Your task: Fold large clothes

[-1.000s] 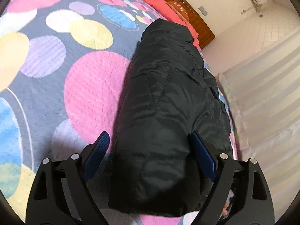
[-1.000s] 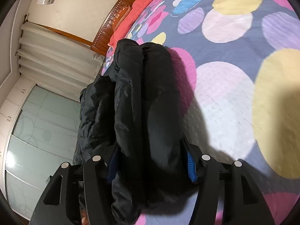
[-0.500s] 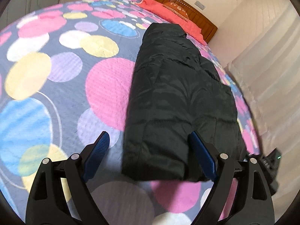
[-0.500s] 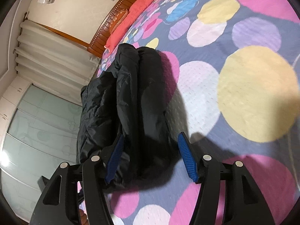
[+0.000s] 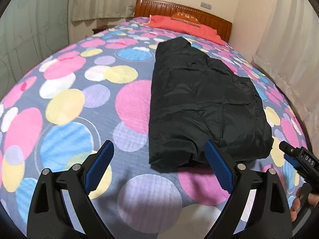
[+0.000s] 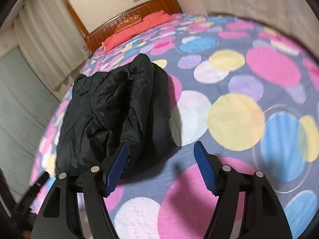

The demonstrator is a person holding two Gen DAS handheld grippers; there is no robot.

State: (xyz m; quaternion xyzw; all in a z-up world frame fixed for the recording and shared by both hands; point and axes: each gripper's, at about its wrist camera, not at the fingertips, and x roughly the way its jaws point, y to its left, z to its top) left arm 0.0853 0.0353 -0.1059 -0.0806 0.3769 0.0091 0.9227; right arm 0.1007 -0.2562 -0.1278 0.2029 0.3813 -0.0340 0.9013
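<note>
Black jacket (image 5: 201, 101) folded into a long bundle, lying flat on the dotted bedspread (image 5: 79, 99), collar end toward the red pillow (image 5: 185, 26) and headboard (image 5: 179, 10). A second ago gripped at its near end by both grippers; now let go and left on the bed, both pulled back and up. Left gripper (image 5: 159, 165) spread wide, empty, near edge of jacket just beyond its right finger (image 5: 218, 169). Right gripper (image 6: 162, 167) opening, nothing between the jaws, jacket (image 6: 115, 107) behind the left finger (image 6: 117, 167).
</note>
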